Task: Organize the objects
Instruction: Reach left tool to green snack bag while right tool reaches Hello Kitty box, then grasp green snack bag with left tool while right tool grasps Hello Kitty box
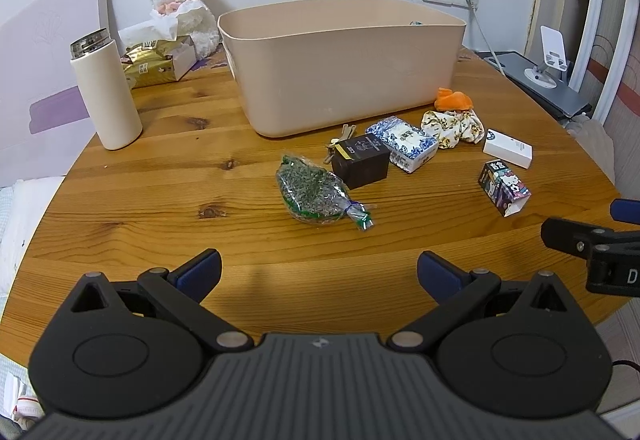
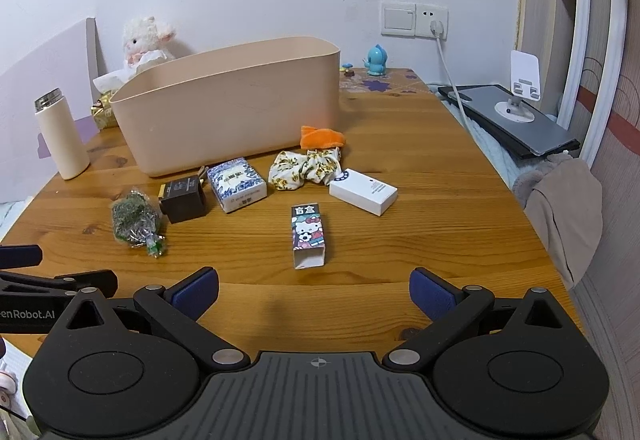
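Both grippers hang above the near edge of the wooden table (image 1: 160, 176), and neither one holds anything: the left gripper (image 1: 319, 272) has its jaws wide apart, and the right gripper (image 2: 314, 290) has its jaws wide apart too. The things to organize lie on the table in front of the beige bin (image 1: 344, 64), all outside of it: a clear bag of green dried herbs (image 1: 310, 192), a black box (image 1: 362, 160) just beside it, a blue-and-white patterned box (image 1: 404, 144), a floral scrunchie (image 1: 454, 128), an orange cloth piece (image 1: 452, 100) close to the wall of the bin, a white box (image 1: 508, 148) and a Hello Kitty box (image 2: 307, 236) lying with its open end toward the right gripper. The left wrist view shows some keys (image 1: 340, 140) behind the black box, and the tissue pack (image 1: 156, 64) next to the cream thermos bottle (image 1: 106, 92); in the right wrist view these are mostly hidden. The right wrist view shows a small blue figurine (image 2: 376, 60) on the table behind the bin, which the left view almost fully hides behind the rim
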